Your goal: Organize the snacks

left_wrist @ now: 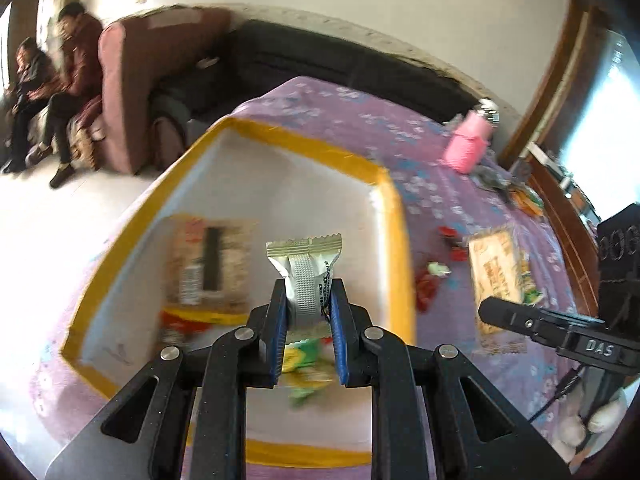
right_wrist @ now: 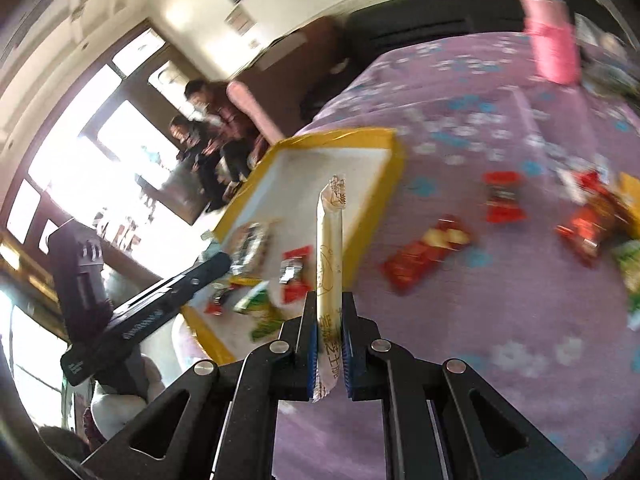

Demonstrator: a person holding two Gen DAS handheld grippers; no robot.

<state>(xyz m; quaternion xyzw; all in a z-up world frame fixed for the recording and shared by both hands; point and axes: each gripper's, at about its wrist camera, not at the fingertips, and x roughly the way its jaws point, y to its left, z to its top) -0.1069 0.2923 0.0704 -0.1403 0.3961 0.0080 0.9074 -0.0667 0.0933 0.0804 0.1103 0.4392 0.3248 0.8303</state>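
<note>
My left gripper [left_wrist: 308,292] is shut on a small silver snack packet [left_wrist: 306,276], held over the white tray with a yellow rim [left_wrist: 394,216]. Inside that tray lie a tan packet [left_wrist: 212,268] and a green-yellow one [left_wrist: 308,364]. My right gripper [right_wrist: 330,320] is shut on a long cream wafer packet [right_wrist: 330,248], standing on edge above the purple cloth beside the tray's [right_wrist: 360,136] near right corner. The right gripper's body [left_wrist: 560,328] shows at the right of the left wrist view. The left one [right_wrist: 152,304] shows at the left of the right wrist view.
Loose red packets [right_wrist: 426,252] [right_wrist: 502,196] and green ones [right_wrist: 628,264] lie on the purple flowered cloth [right_wrist: 500,320]. A pink bottle [left_wrist: 470,140] stands at the far side. A tan packet [left_wrist: 496,272] lies right of the tray. Two people [left_wrist: 60,80] sit beside a maroon armchair [left_wrist: 136,92].
</note>
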